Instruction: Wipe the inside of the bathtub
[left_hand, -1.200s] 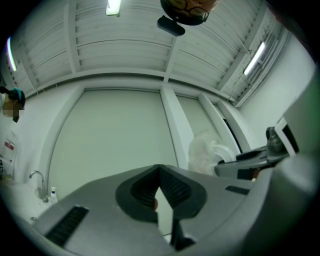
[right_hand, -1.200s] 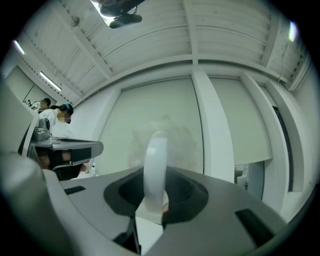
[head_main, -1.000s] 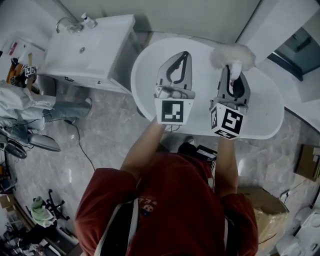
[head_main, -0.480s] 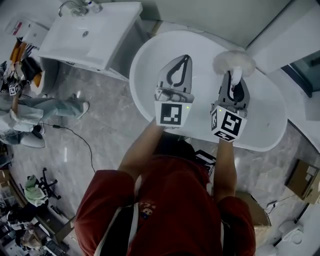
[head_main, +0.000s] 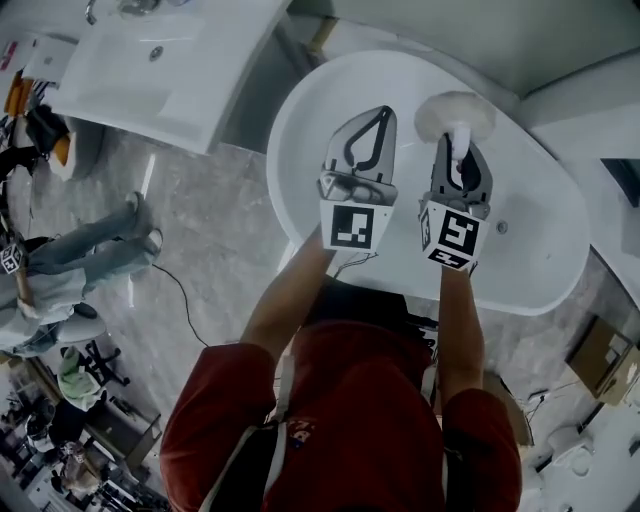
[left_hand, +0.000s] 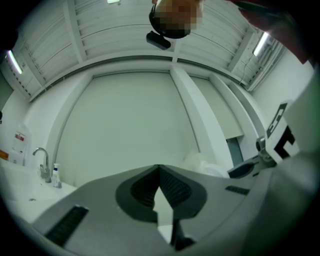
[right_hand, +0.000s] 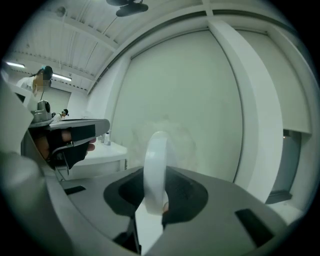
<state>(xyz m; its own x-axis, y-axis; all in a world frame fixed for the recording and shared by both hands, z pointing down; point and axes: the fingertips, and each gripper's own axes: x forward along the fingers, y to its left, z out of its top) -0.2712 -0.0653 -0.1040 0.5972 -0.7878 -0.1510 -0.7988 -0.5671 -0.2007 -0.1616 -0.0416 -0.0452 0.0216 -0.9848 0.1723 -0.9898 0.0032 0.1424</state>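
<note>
Right gripper has its jaws clamped on the white handle of a fluffy wiper, and the head sits just beyond the jaw tips, over the far side of the bathtub. Left gripper rides just beside it, jaws pressed together on nothing. To wipe well, I'd tilt that head flat onto the enamel and sweep in long overlapping strokes. Whether the head touches the tub can't be told, and both grippers hide the tub floor beneath them.

bathtub: glossy smooth white | duster: fluffy | floor: polished stone
</note>
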